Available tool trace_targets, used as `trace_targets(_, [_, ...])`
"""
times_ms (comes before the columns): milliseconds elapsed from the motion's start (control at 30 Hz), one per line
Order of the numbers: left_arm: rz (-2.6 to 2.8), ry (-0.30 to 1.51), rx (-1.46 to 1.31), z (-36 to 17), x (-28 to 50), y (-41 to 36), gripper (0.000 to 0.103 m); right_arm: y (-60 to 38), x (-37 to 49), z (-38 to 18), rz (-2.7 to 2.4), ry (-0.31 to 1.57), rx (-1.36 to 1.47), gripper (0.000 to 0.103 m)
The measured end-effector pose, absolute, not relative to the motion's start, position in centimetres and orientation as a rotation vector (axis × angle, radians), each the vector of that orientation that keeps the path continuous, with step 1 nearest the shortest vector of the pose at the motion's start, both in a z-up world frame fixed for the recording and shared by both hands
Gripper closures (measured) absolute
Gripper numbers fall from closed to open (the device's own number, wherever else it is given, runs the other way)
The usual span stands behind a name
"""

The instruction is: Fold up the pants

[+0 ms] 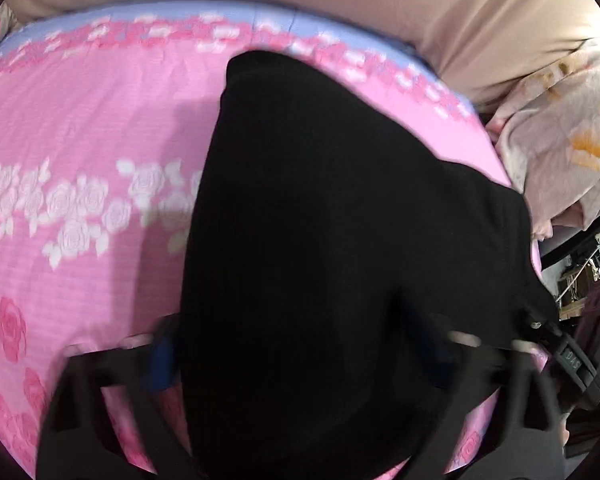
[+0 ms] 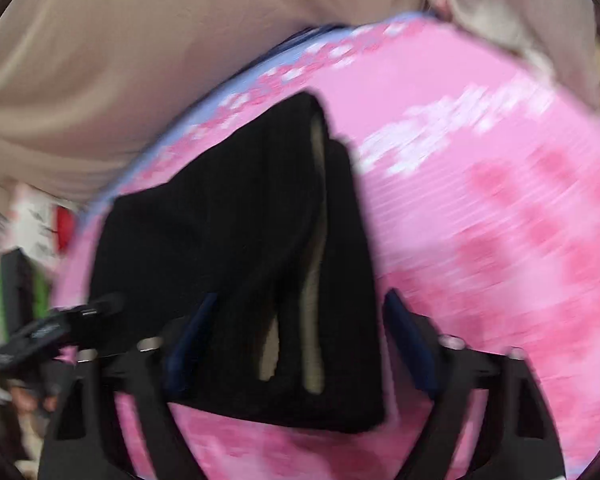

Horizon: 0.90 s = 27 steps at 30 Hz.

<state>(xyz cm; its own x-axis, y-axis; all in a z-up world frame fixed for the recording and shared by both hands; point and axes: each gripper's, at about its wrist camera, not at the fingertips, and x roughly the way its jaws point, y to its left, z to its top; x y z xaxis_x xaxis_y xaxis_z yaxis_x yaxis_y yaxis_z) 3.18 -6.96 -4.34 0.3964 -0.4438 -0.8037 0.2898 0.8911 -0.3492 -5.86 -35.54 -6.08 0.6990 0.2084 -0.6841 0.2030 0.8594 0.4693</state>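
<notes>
Left tongs (image 1: 300, 356) straddle the black pants (image 1: 320, 240), blue pads spread, grip unclear. Right tongs (image 2: 300, 344) stand wide around the folded bundle, right pad clear. The pants lie on the pink floral bed (image 1: 80, 120) near its lilac far edge.
</notes>
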Motion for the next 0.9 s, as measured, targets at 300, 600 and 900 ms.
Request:
trace_targets(300, [-0.477,0.924,-0.183,2.9,-0.2,1.0,0.069,-26.8,-6.9,2.1,0.148,0.685,0.372,0.068])
trace_targets(600, [-0.008,0.864,0.093,-0.2,-3.8,8.5,0.034,-23.1,-8.1,-1.1,0.011,0.747,0.294,0.049])
trace_targets(900, [-0.032,0.776,0.122,1.2,-3.1,5.2,0.018,-14.1,0.9,2.0,0.247,0.809,0.067,0.096])
